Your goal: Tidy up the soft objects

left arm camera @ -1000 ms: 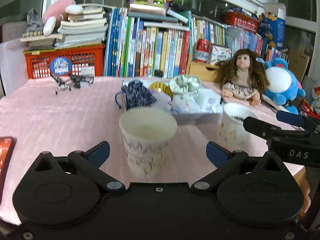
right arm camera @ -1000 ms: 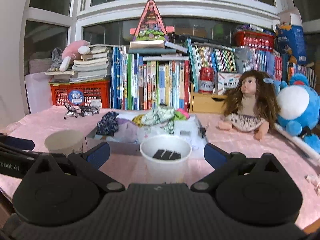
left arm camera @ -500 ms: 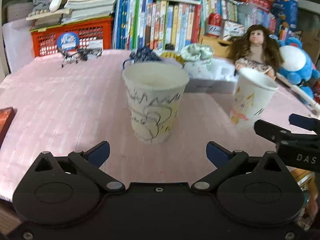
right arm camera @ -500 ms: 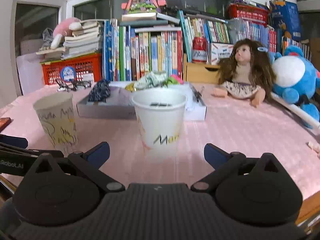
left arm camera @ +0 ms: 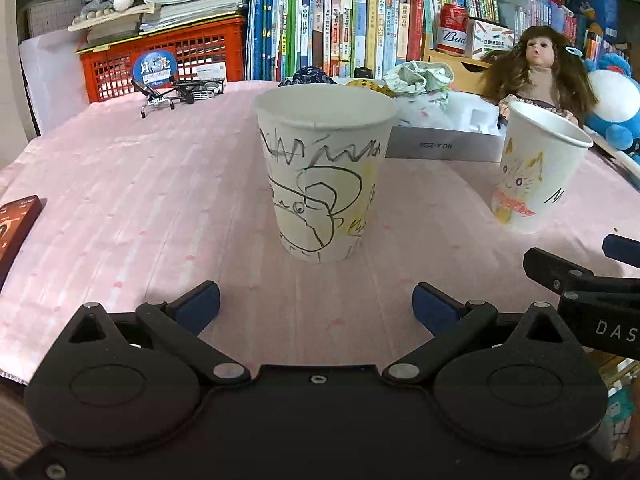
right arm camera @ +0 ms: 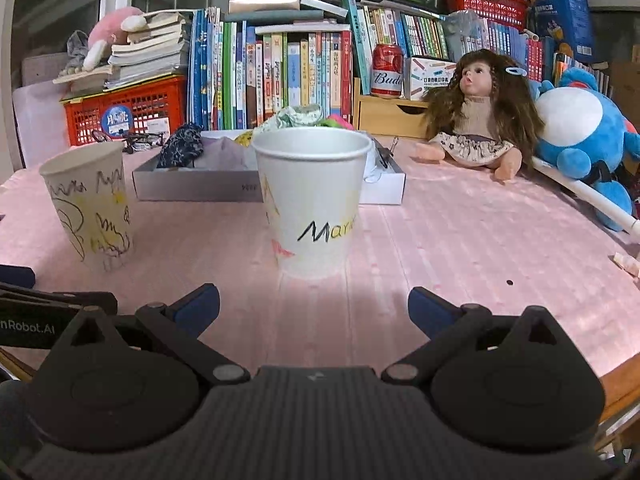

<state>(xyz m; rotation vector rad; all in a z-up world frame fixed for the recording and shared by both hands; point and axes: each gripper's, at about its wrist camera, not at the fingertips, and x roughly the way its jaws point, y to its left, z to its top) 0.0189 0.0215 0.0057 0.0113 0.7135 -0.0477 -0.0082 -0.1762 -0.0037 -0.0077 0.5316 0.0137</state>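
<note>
Two paper cups stand upright on the pink tablecloth. The scribbled cup (left arm camera: 325, 176) stands just ahead of my left gripper (left arm camera: 316, 306), which is open and empty. It also shows in the right wrist view (right arm camera: 90, 210). The "Maria" cup (right arm camera: 312, 200) stands just ahead of my right gripper (right arm camera: 314, 306), also open and empty. It shows in the left wrist view (left arm camera: 536, 168). Behind the cups a shallow white box (right arm camera: 192, 188) holds soft items: a dark patterned pouch (right arm camera: 182, 146), a green-white crumpled cloth (right arm camera: 300, 116) and other pieces.
A doll (right arm camera: 480, 116) and a blue plush toy (right arm camera: 580, 132) sit at the right. Books, a red crate (left arm camera: 168, 56) and a beer can (right arm camera: 387, 70) line the back. Glasses (left arm camera: 176, 92) lie at the far left. A dark red object (left arm camera: 16, 224) lies at the left edge.
Both grippers have dropped lower and drawn back toward the near table edge. The cups now show side-on instead of from above. Both stay open.
</note>
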